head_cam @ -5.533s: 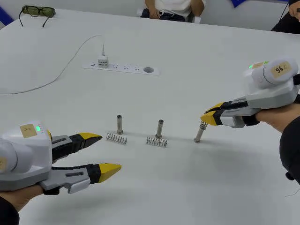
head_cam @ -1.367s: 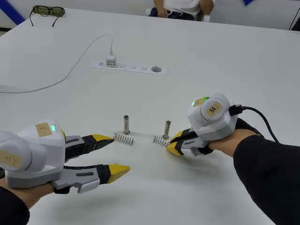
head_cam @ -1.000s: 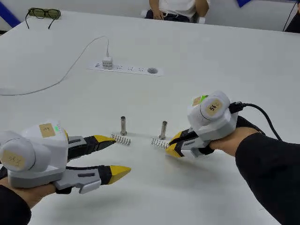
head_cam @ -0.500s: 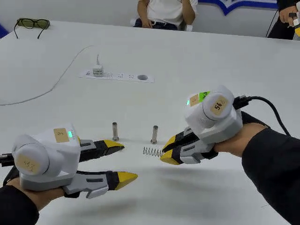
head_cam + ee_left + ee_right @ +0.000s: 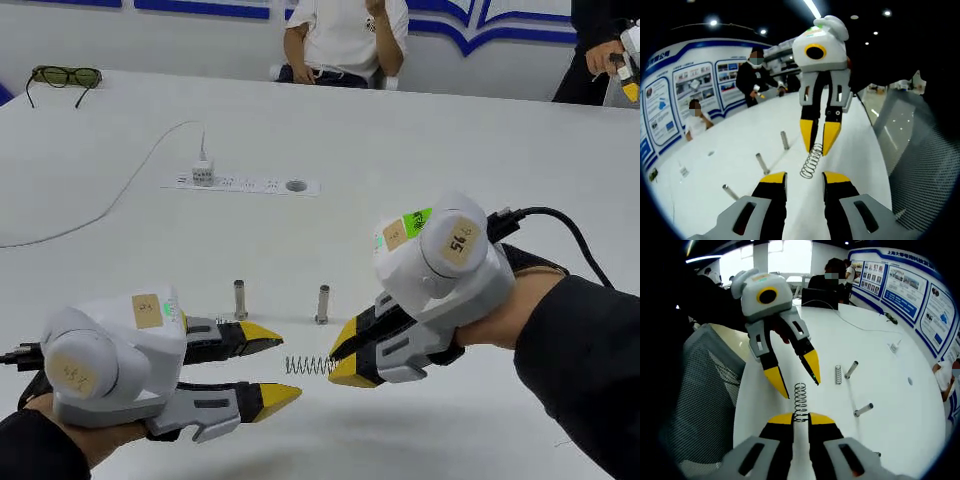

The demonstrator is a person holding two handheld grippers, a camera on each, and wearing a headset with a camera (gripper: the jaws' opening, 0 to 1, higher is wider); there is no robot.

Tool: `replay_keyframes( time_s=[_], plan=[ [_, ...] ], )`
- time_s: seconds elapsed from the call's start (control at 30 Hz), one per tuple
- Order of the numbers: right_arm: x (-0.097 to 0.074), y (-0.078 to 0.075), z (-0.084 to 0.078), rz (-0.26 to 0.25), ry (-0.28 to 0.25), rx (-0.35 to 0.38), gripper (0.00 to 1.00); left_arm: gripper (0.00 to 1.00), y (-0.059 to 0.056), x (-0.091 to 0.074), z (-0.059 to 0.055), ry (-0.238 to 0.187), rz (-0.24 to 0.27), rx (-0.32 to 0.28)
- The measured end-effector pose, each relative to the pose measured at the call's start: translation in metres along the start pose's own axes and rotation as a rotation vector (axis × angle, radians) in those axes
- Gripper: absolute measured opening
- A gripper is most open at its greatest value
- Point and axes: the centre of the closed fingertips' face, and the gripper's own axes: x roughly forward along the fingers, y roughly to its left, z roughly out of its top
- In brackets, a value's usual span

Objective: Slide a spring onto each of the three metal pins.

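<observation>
Head view: the right gripper (image 5: 347, 362) has its yellow-tipped jaws drawn narrow on one end of a spring (image 5: 308, 365), which reaches out sideways towards the left gripper (image 5: 271, 366). The left gripper's jaws stand well apart, and the free end of the spring lies just in front of the gap between them. I cannot tell whether the spring rests on the white table (image 5: 450, 150) or is lifted off it. Behind the grippers, a first pin (image 5: 240, 298) and a second pin (image 5: 322, 303) stand upright on the table, apart from each other. Farther back lie a white power strip (image 5: 240, 184) with its cable, and a pair of dark glasses (image 5: 65, 75) near the far edge.

The left gripper view shows the same spring (image 5: 811, 161) hanging from the other gripper's pinched tips, its loose end between this gripper's own spread jaws. Three pins stand in a row to the left.

In the right gripper view, a second spring (image 5: 838, 374) lies flat on the table just beside a pin.
</observation>
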Motion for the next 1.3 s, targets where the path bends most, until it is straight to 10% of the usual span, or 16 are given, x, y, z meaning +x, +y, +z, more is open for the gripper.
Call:
replay_keyframes(
  time_s=[0.53, 1.3],
  plan=[
    [-0.005, 0.010, 0.005, 0.027, 0.013, -0.027, 0.12, 0.12, -0.013, 0.003, 0.001, 0.008, -0.047, 0.045],
    [-0.013, 0.008, 0.056, -0.024, -0.142, -0.073, 0.12, 0.11, -0.013, 0.010, 0.008, -0.011, -0.047, 0.004]
  ],
)
